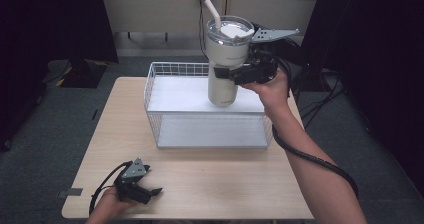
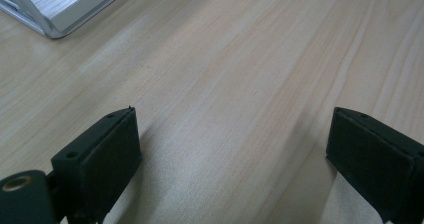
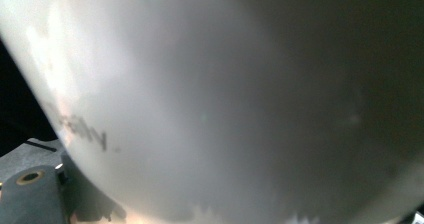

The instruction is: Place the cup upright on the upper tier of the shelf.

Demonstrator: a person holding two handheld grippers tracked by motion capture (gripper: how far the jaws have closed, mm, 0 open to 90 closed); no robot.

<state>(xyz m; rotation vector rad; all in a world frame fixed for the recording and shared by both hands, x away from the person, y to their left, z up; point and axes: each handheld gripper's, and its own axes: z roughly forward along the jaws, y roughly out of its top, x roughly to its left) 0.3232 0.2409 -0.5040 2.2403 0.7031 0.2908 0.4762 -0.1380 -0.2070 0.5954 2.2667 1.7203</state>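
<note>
Tumbler (image 1: 227, 59): cream, with clear lid and straw; held upright above the wire basket (image 1: 152, 91), its base over the back half of the basket's white floor. Whether the base touches that floor cannot be told.
Right gripper (image 1: 231, 74): clamped on the tumbler's narrow lower body, coming in from the right; the person's hand grips it from behind.
Left gripper (image 1: 152, 191): jaws apart, nothing between them, low over the table (image 1: 220, 184) at its near-left corner, well apart from the basket.
Edges: the basket's far rim runs level with the table's far edge; the left gripper sits close to the near edge.
Open room: bare wood between the basket's front wall and the near edge, and left of the basket.
Left gripper view: bare tabletop between the parted pads (image 2: 107, 156); a basket corner (image 2: 55, 14) at upper left.
Right gripper view: the tumbler's wall (image 3: 225, 104) pressed close, with blurred lettering.
</note>
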